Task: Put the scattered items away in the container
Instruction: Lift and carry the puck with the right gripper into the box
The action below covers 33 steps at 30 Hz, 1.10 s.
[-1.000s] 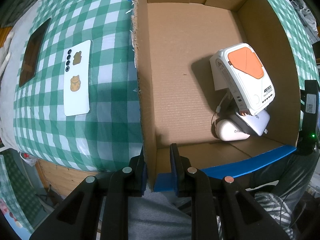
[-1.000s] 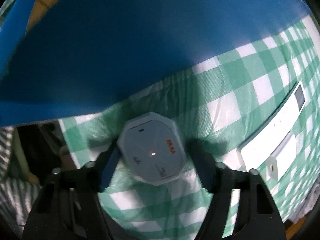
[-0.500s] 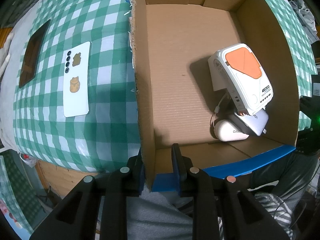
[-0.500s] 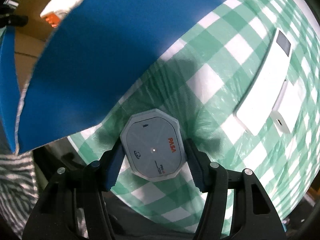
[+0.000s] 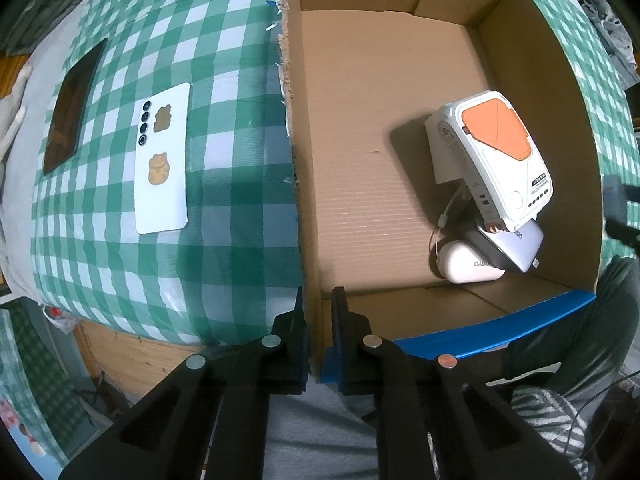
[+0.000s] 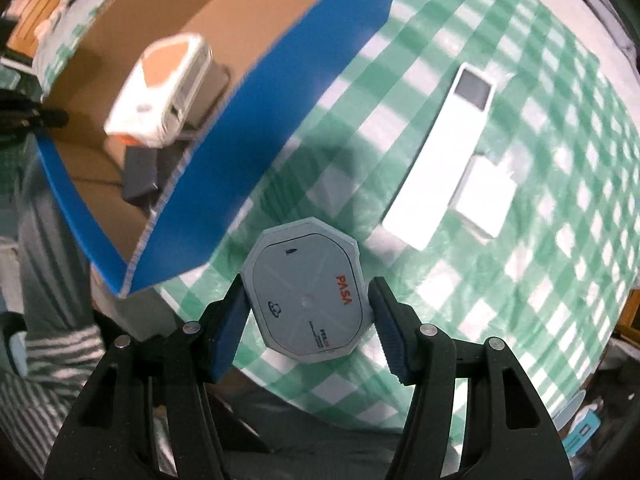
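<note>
Here, the right gripper [image 6: 305, 305] clamps a grey octagonal PASA-marked device [image 6: 305, 294] above the green checked tablecloth [image 6: 540, 208], right of the blue-edged cardboard box [image 6: 256, 120]. The left gripper [image 5: 318, 312] pinches the box's near-left wall, jaws narrow.

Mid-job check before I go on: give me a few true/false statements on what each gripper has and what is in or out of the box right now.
1. The right gripper holds a grey octagonal device marked PASA. True.
2. The left gripper is open and free of the brown cardboard box with blue edges. False: it is clamped on the box's near-left wall.
3. The white and orange device lies inside the box. True.
4. The white phone with cat stickers is in the box. False: it lies on the green checked tablecloth, outside.
5. The long white remote lies on the cloth. True.
</note>
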Available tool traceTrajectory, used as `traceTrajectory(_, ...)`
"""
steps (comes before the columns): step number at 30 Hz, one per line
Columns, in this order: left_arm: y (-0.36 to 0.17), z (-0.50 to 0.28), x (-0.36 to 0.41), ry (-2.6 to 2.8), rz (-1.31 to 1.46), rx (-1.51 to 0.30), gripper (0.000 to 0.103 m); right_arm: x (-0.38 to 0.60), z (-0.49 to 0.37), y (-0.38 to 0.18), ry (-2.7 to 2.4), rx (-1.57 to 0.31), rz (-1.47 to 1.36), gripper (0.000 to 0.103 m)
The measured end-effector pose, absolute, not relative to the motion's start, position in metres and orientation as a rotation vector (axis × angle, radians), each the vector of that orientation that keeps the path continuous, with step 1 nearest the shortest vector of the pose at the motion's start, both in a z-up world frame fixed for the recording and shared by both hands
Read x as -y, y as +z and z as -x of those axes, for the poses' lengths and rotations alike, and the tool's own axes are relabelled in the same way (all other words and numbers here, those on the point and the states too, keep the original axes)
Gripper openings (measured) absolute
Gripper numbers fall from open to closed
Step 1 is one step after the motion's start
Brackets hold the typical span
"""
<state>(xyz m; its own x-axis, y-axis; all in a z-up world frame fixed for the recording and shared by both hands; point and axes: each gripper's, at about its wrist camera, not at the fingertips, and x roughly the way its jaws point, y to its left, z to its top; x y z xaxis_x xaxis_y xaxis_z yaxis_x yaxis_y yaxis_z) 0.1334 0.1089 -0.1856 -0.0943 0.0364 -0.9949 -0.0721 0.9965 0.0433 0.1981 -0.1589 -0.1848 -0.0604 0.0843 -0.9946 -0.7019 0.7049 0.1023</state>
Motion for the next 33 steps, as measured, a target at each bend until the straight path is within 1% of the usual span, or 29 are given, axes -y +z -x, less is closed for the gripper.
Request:
traceTrajectory(6, -0.186, -0.133, -0.109, 0.089, 0.027, -1.662, 0.009, 0.155, -0.205, -0.147, 0.715, -1.454, 0.522, 0.06)
traceTrajectory(14, -0.185, -0.133, -0.11, 0.087, 0.029, -1.661, 0.009, 0.114, -0.186, -0.121, 0.777, -1.402, 0.542, 0.06)
traceTrajectory(23, -0.187, -0.132, -0.11, 0.088, 0.03, -1.662, 0.009, 0.07, -0.164, -0.133, 0.855, -1.39, 0.567, 0.06)
traceTrajectory(33, -0.188, -0.131, -0.11, 0.089, 0.036, -1.659, 0.009, 0.035, -0.137, -0.166, 0.902, -1.441, 0.632, 0.06)
